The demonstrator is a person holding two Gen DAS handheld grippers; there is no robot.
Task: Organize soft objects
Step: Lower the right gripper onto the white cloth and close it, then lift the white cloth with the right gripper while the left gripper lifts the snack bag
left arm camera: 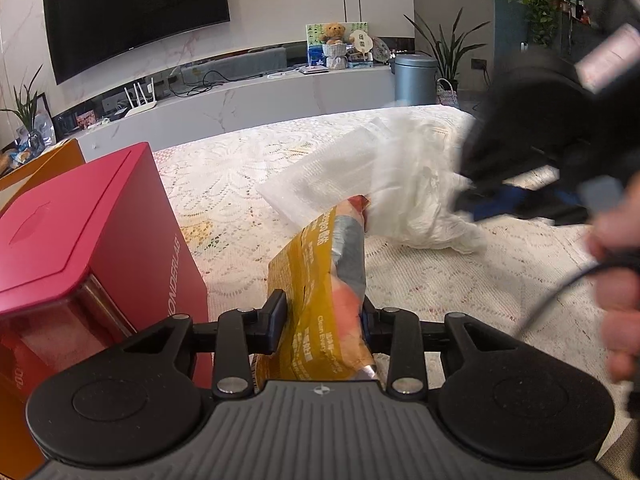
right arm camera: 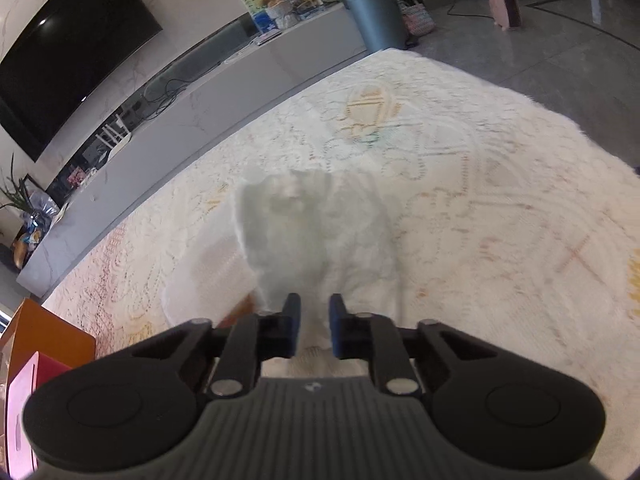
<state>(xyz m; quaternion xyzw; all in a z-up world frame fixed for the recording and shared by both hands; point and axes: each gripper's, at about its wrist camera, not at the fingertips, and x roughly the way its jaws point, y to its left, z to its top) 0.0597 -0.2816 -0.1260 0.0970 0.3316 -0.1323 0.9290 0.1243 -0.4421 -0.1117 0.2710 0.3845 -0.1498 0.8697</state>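
Observation:
My left gripper [left arm camera: 322,320] is shut on a yellow and orange soft packet [left arm camera: 320,280], held above the lace-covered table. My right gripper [right arm camera: 314,330] is shut on a crumpled white cloth [right arm camera: 316,232] that hangs blurred in front of it. In the left wrist view the right gripper [left arm camera: 476,202] comes in from the right, holding the white cloth [left arm camera: 416,200] just beyond the packet. A clear flat plastic pouch [left arm camera: 320,176] lies on the table behind the packet, touching the cloth.
A red box [left arm camera: 96,240] stands at the left beside an orange box [left arm camera: 44,164]; both show at the lower left of the right wrist view [right arm camera: 44,344]. A lace cloth [right arm camera: 480,200] covers the table. A TV cabinet [left arm camera: 240,100] and a grey bin [left arm camera: 414,78] stand beyond.

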